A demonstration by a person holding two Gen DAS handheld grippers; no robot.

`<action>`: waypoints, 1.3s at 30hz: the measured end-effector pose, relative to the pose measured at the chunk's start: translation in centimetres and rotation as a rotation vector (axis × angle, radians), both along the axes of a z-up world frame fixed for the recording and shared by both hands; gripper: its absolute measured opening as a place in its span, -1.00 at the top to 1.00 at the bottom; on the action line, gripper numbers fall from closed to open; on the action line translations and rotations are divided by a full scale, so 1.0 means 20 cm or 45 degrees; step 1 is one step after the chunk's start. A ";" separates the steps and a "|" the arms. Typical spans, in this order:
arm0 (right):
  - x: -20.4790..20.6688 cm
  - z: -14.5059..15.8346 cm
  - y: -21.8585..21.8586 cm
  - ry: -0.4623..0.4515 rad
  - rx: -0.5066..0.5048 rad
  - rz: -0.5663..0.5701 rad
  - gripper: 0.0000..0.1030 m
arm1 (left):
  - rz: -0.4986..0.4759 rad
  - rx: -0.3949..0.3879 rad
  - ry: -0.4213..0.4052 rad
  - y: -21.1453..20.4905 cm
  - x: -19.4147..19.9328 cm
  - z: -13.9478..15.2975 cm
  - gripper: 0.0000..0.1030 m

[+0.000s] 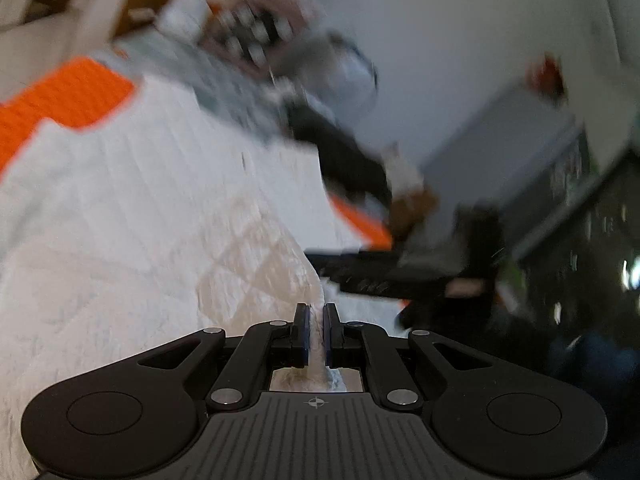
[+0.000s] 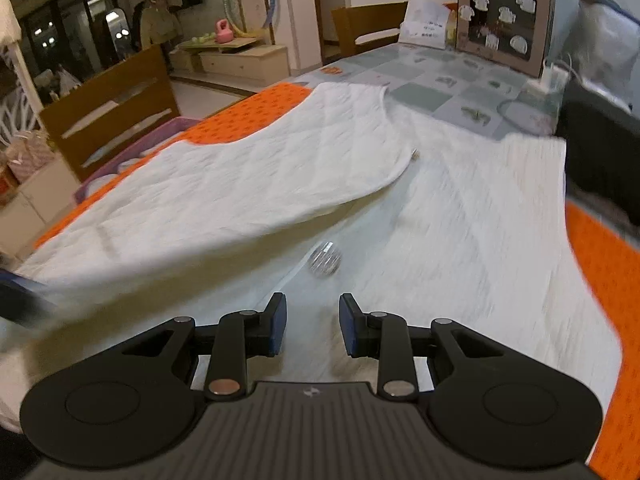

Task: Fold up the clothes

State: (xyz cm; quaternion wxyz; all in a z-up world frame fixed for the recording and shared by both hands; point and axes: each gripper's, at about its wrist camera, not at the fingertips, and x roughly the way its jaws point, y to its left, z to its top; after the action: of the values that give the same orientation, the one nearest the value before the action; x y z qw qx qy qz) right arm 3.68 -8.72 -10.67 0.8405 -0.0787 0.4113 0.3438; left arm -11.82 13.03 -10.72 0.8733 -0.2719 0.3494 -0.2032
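one white garment (image 2: 240, 176), lengthwise away, left tool (image 1: 315, 312) pinching

Garment (image 2: 280, 168) on mat (image 2: 600, 264), on table (image 2: 432, 80)

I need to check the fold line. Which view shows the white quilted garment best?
The right wrist view: the white quilted garment lies spread across the orange mat, folded flap visible. The left wrist view shows only a blurred stretch, pinched by the left gripper.

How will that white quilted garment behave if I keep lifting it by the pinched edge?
Probably floppy: the white quilted garment already sags in a curved flap above its lower layer. The quilting suggests some body, so folds may spring back. With only the left gripper pinching it, the unheld part will likely drag over the orange mat.
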 end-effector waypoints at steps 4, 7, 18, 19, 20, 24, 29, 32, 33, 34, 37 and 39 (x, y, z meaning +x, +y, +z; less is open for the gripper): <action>-0.19 -0.03 -0.02 0.029 -0.031 0.042 0.35 | -0.133 0.130 0.050 -0.13 0.05 -0.13 0.81; -0.29 -0.06 -0.01 0.050 -0.045 0.064 0.35 | -0.177 0.176 0.076 -0.17 0.06 -0.20 0.79; -0.50 -0.10 0.10 0.040 -0.056 0.120 0.47 | -0.153 0.323 -0.056 -0.16 -0.01 -0.09 0.34; -0.50 -0.11 0.12 0.022 -0.072 0.114 0.49 | -0.131 0.331 -0.065 -0.14 -0.01 -0.08 0.35; -0.50 -0.11 0.13 0.011 -0.074 0.108 0.53 | -0.128 0.349 -0.059 -0.13 -0.01 -0.08 0.42; -0.49 -0.13 0.17 -0.033 -0.102 0.101 0.67 | -0.225 0.385 -0.021 -0.12 -0.01 -0.07 0.45; -0.47 -0.16 0.18 -0.042 -0.093 0.070 0.76 | -0.330 0.507 -0.007 -0.22 0.00 -0.11 0.44; -0.46 -0.17 0.15 -0.009 -0.039 0.014 0.80 | -0.348 0.610 0.001 -0.28 0.01 -0.16 0.44; -0.46 -0.17 0.13 0.020 -0.001 -0.020 0.81 | -0.353 0.615 0.007 -0.29 0.02 -0.16 0.44; -0.45 -0.18 0.11 0.052 0.041 -0.054 0.82 | -0.358 0.587 0.002 -0.29 0.02 -0.15 0.44; -0.42 -0.20 0.04 0.154 0.178 -0.160 0.82 | -0.387 0.498 -0.027 -0.29 0.02 -0.11 0.00; -0.41 -0.21 0.02 0.185 0.222 -0.193 0.82 | -0.403 0.521 -0.046 -0.33 0.02 -0.10 -0.12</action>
State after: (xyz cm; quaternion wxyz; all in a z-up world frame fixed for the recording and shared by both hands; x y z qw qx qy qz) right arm -4.59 -8.28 -14.82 0.8356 0.0511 0.4445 0.3185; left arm -11.47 6.50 -12.75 0.8736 -0.0280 0.4058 -0.2671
